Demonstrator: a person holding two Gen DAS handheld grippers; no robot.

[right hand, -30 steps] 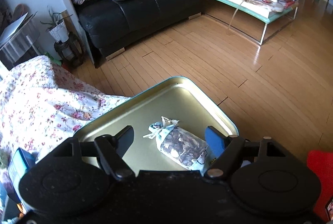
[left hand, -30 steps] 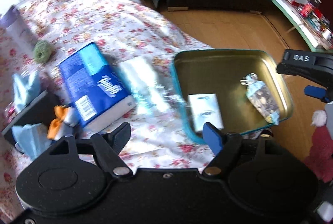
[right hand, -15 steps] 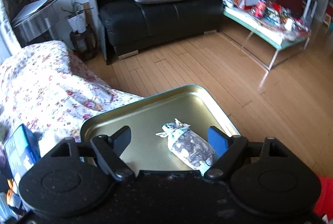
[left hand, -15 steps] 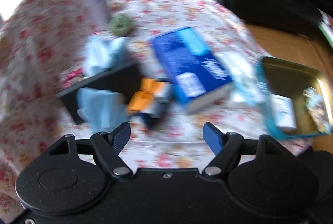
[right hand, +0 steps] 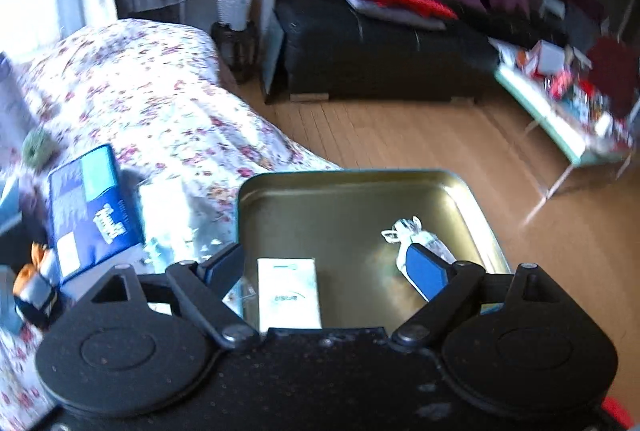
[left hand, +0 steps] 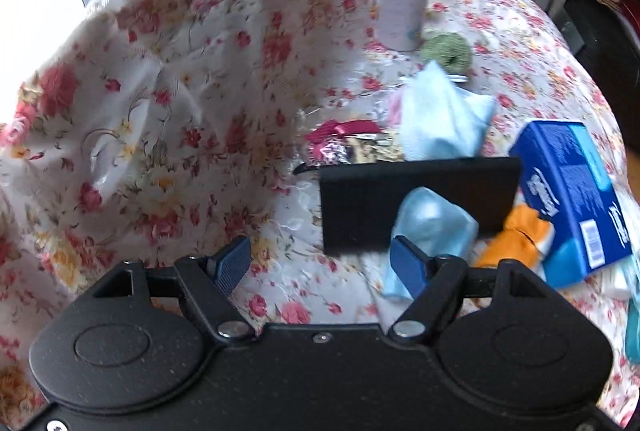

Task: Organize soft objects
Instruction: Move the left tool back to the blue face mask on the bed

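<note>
Two grippers, neither holding anything. My left gripper (left hand: 320, 265) hangs with fingers moderately apart over the floral bedspread (left hand: 168, 79), near a black box (left hand: 416, 199) with a light-blue cloth (left hand: 434, 227). My right gripper (right hand: 324, 273) has just been opening wide above the gold tin tray (right hand: 360, 199), where a tissue pack (right hand: 289, 291) and sachet (right hand: 420, 243) lie.

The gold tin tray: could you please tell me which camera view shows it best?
The right wrist view shows the gold tin tray best: its rim and floor are nearly all in frame, with a white packet and a small pouch inside. The left wrist view catches only a teal sliver at its right edge, probably the tray's wall.
</note>
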